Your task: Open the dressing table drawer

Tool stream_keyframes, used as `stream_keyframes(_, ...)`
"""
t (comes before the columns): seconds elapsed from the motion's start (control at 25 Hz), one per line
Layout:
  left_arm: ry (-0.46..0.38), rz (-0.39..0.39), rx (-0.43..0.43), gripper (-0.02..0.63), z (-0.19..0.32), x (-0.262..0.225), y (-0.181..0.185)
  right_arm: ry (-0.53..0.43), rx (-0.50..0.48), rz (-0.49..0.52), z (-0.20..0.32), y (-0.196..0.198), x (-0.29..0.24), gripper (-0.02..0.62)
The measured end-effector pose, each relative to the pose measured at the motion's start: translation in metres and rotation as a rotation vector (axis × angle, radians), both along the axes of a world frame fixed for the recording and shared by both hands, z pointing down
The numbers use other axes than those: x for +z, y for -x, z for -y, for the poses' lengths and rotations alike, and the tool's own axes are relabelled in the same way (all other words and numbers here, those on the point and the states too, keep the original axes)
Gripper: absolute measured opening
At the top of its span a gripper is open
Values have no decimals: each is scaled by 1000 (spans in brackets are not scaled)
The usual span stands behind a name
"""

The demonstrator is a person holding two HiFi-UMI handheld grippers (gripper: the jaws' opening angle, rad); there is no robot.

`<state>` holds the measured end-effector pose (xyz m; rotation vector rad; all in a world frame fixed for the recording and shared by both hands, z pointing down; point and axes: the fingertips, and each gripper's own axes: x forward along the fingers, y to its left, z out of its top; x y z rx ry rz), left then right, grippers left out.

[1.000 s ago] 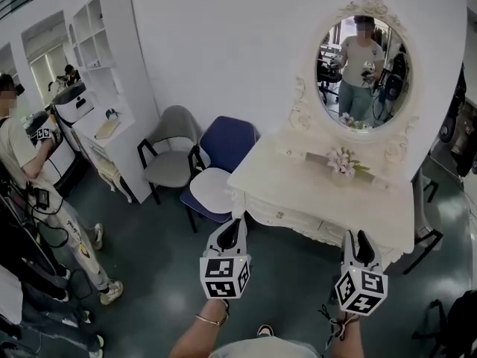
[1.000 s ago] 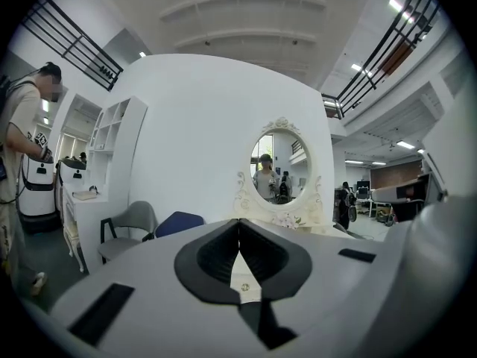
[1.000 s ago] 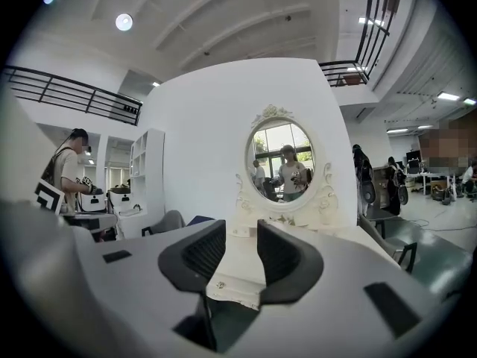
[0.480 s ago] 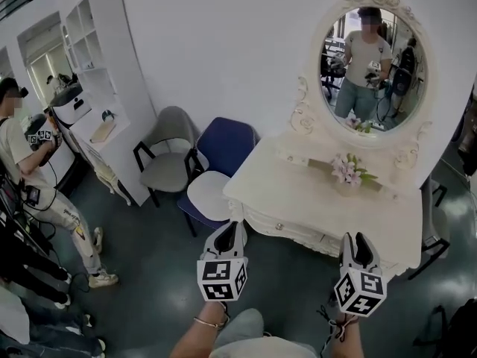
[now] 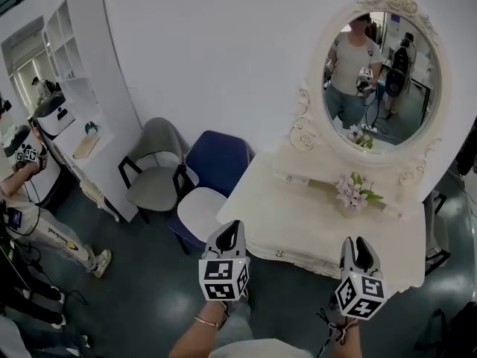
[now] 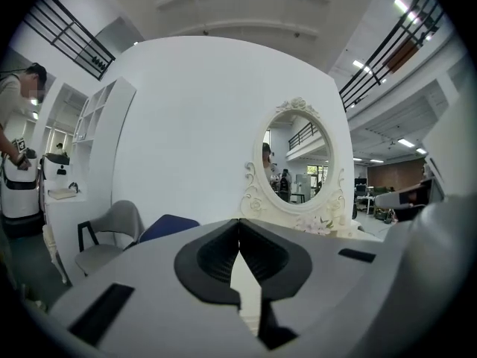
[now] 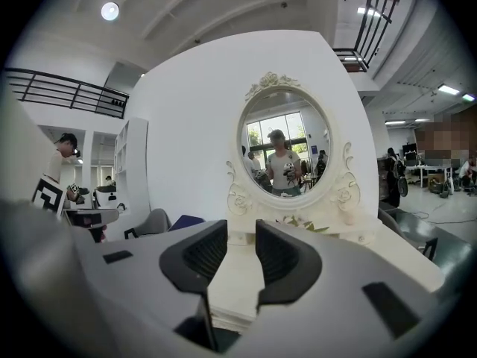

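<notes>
**A:** What takes up the most room?

**B:** The white wall [image 5: 223, 51], with a tall white shelf unit [image 5: 78, 73] against it at the left. The cream dressing table [image 5: 298, 203] comes next, standing against the wall at the right. Its oval mirror [image 5: 381, 80] in a carved frame rises from the back of the tabletop.

**A:** And beside the table?

**B:** Two chairs stand to the left of it. The blue chair [image 5: 218, 157] with a pale seat is just beside the table's corner, and the grey chair [image 5: 154, 162] is further left. A person [image 5: 33, 200] stands near the shelf unit at the picture's edge.

**A:** Where's the drawer?

**B:** The drawer [image 5: 298, 258] is in the table's front, under the tabletop edge. It is pushed in flush. In the head view it lies between the two grippers.

**A:** What are the grippers doing?

**B:** Both are held out toward the table's front, and neither touches the drawer. The left gripper [image 5: 234, 225] has its jaw tips meeting, with nothing between them. The right gripper [image 5: 355, 242] has a clear gap between its jaws. They have just been closing a little, and only the tabletop beyond shows through the gap.

**A:** Anything smaller?

**B:** A spray of pale flowers [image 5: 355, 191] lies on the tabletop below the mirror. A small knob [image 5: 279, 253] sits on the drawer front.
</notes>
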<state>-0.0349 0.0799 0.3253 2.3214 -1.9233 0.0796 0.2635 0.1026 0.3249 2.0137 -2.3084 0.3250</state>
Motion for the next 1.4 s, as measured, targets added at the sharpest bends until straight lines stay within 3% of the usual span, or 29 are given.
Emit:
stream_keyframes(0.68,4,33,136,18,200,-23,68,-11,171,20,155,56,-23,129)
stream_keyframes(1.04,43,17,184,18,263,-8,74,43,229,17,193,64,-7,129)
stream_keyframes(1.4,72,-10,194,18,297,1,62,57,213,0,235,56,-6,129)
